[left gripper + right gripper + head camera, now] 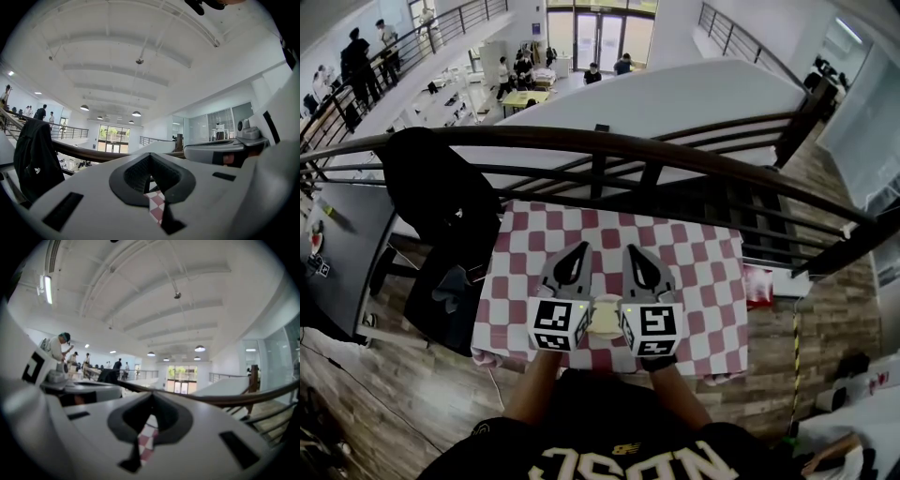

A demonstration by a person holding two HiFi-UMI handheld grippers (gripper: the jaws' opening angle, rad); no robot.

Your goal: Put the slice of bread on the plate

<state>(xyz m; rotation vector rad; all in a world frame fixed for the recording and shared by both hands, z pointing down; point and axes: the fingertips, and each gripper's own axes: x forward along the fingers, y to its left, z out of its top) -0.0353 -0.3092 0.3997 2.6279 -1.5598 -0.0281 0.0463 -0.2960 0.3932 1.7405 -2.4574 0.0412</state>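
Observation:
Over the red-and-white checked table (pixel 703 281) my two grippers are held level, side by side, pointing away from me. The left gripper (pixel 580 247) has its jaws closed tip to tip with nothing between them; in its own view the left gripper (pixel 150 157) shows only a thin slit of tablecloth. The right gripper (pixel 631 248) is shut and empty as well, and the right gripper (pixel 151 398) looks the same in its own view. A pale cream slice of bread (pixel 607 318) lies low between the two marker cubes, mostly hidden by them. I see no plate.
A dark wooden railing (pixel 609 145) runs just beyond the table's far edge, with a lower floor behind it. A black jacket (pixel 441 202) hangs over a chair left of the table. A small red thing (pixel 757 286) sits off the table's right edge.

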